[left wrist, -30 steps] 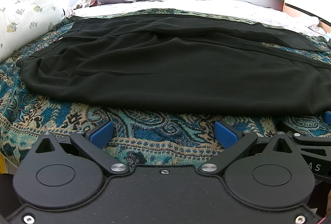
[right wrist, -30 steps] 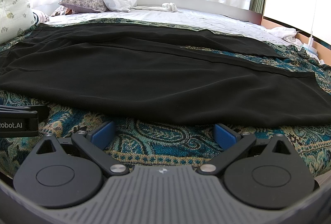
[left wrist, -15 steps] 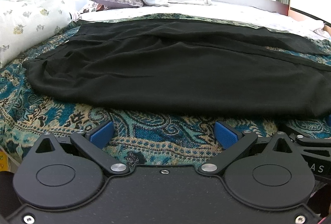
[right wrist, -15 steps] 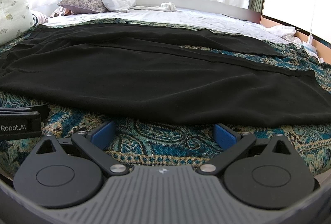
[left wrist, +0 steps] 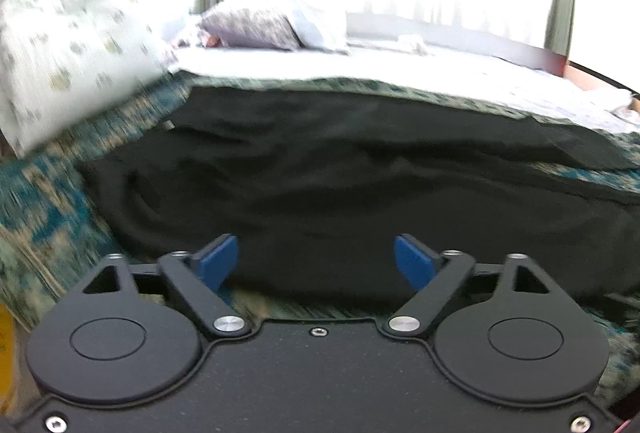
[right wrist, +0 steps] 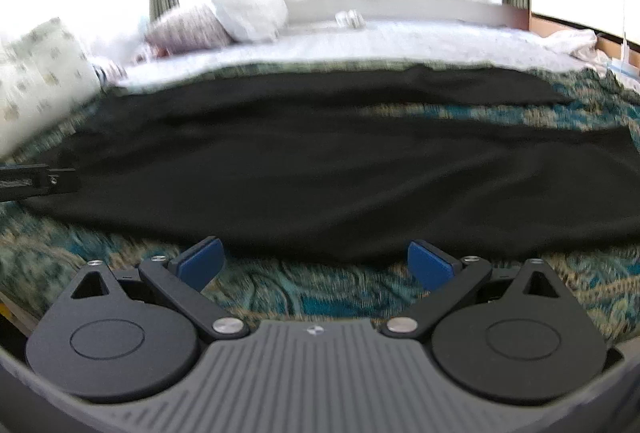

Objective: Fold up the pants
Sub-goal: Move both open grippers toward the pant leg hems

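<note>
Black pants [left wrist: 360, 201] lie spread lengthwise across a teal patterned blanket [left wrist: 44, 217] on the bed, waist end to the left. My left gripper [left wrist: 317, 261] hangs over the pants' near edge by the waist end. Its jaws are closing, with the black cloth lying between the blue pads [left wrist: 218, 261], which do not press on it. The same pants [right wrist: 340, 173] fill the right wrist view. My right gripper [right wrist: 315, 264] stands open just short of their near edge, over bare blanket [right wrist: 304, 297]. The left gripper's body [right wrist: 36, 181] shows at the left edge of that view.
A floral pillow [left wrist: 68, 53] leans at the left. Two more pillows [right wrist: 224, 17] sit at the back by the curtained window. A white sheet [right wrist: 420, 41] covers the far half of the bed. Its wooden edge [left wrist: 592, 77] runs along the right.
Both grippers have moved forward and up toward the pants. The left one now reaches over the near edge and its pads stand closer together. The right jaws are unchanged.
</note>
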A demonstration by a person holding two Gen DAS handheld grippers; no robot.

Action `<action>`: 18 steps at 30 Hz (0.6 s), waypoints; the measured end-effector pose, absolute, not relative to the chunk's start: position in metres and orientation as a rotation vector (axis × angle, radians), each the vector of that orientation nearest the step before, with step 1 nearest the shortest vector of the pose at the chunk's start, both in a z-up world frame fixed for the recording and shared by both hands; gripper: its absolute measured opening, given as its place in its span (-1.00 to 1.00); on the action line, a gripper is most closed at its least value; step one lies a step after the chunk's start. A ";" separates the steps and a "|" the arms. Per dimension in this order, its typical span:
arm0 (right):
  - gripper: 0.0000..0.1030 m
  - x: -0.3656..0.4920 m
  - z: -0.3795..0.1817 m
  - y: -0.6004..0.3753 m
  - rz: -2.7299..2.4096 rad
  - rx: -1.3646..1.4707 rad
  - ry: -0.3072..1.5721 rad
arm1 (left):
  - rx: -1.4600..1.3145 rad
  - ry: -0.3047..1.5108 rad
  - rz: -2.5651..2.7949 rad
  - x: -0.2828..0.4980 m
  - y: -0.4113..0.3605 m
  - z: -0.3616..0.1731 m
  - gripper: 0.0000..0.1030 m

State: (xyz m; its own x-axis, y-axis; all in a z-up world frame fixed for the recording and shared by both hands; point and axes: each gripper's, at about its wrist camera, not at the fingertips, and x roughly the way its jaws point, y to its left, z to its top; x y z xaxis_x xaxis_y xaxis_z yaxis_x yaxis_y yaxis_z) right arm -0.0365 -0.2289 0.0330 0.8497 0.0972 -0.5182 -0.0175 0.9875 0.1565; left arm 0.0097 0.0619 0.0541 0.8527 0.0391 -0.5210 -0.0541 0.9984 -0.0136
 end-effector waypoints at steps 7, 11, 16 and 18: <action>0.96 -0.004 0.042 -0.232 0.125 0.191 0.486 | 0.008 0.540 0.107 0.051 0.082 0.047 0.09; 0.92 0.018 0.037 -0.237 0.110 0.201 0.511 | 0.038 0.559 0.134 0.065 0.089 0.034 0.06; 0.93 0.030 0.022 -0.262 0.016 0.197 0.564 | 0.026 0.603 0.177 0.072 0.106 0.018 0.06; 0.96 0.034 0.016 -0.278 -0.047 0.181 0.592 | 0.005 0.620 0.196 0.074 0.115 0.013 0.07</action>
